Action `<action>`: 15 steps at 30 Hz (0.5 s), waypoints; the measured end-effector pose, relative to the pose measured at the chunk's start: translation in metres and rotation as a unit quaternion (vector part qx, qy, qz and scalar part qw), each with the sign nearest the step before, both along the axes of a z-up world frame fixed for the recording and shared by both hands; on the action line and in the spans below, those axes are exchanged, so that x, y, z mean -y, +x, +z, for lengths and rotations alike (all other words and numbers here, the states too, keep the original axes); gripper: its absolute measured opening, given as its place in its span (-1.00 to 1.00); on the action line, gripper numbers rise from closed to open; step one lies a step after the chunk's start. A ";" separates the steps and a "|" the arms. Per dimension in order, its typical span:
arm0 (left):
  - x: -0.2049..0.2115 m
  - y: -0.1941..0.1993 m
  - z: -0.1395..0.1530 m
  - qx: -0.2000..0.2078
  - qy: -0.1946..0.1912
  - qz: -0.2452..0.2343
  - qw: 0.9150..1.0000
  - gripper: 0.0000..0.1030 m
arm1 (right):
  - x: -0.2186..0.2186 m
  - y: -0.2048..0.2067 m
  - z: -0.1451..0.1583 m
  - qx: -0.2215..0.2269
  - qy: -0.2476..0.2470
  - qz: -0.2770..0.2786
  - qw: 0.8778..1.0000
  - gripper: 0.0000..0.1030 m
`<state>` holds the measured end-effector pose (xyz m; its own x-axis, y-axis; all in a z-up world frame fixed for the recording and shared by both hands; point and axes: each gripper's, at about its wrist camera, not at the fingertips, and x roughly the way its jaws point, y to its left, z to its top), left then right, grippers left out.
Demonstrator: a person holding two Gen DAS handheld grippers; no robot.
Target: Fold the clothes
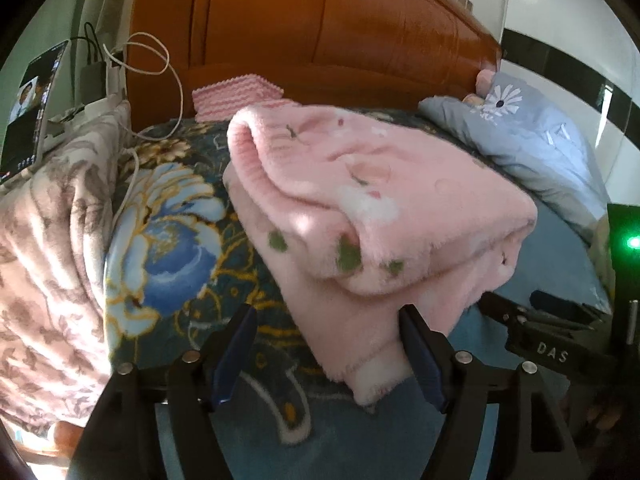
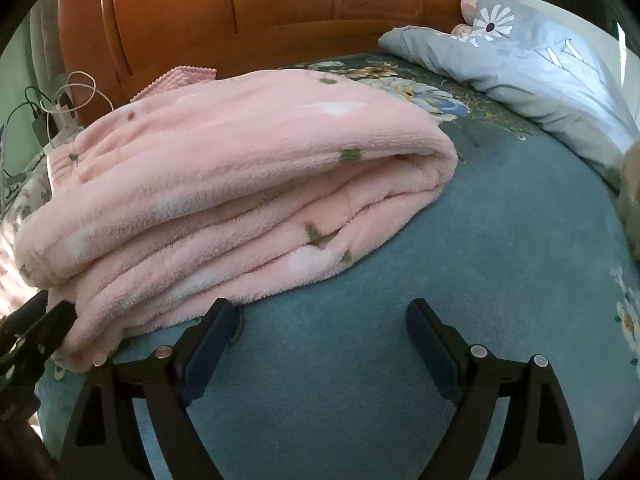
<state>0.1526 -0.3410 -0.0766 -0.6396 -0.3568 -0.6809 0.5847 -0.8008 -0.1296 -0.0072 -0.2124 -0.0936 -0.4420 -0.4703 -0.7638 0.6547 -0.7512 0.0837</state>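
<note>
A pink fleece garment (image 1: 372, 200) with white and green prints lies folded in several layers on the blue floral bedspread (image 1: 172, 240). It also shows in the right wrist view (image 2: 240, 184), folded edge to the right. My left gripper (image 1: 326, 314) is open, just in front of the garment's lower corner, which hangs between its fingers. My right gripper (image 2: 320, 308) is open and empty above the bedspread (image 2: 480, 260), close to the garment's near edge. The right gripper's tip shows at the right of the left wrist view (image 1: 532, 312).
An orange headboard (image 1: 320, 32) stands behind the bed. A grey-blue pillow (image 2: 540, 80) with a daisy print lies at the back right. A brown floral quilt (image 1: 52, 240) is piled on the left, with a phone (image 1: 32, 108), chargers and white cables (image 1: 148, 64) behind it. A pink knitted cloth (image 1: 236, 96) leans on the headboard.
</note>
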 end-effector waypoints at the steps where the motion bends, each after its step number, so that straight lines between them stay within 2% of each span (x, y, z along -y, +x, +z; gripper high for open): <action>1: -0.001 -0.001 -0.001 0.004 -0.001 0.001 1.000 0.47 | 0.000 0.001 0.000 -0.002 0.002 0.000 1.000 0.72; 7: -0.006 -0.004 -0.006 0.024 -0.006 0.005 1.000 0.50 | 0.001 0.000 0.000 -0.006 0.007 0.001 1.000 0.72; 11: -0.001 -0.008 -0.012 0.042 0.004 0.016 0.999 0.80 | 0.001 -0.001 0.000 -0.008 0.011 0.001 1.000 0.72; 15: 0.001 -0.008 -0.015 0.046 0.013 0.021 0.999 0.90 | 0.002 -0.001 -0.001 -0.011 0.015 0.001 1.000 0.72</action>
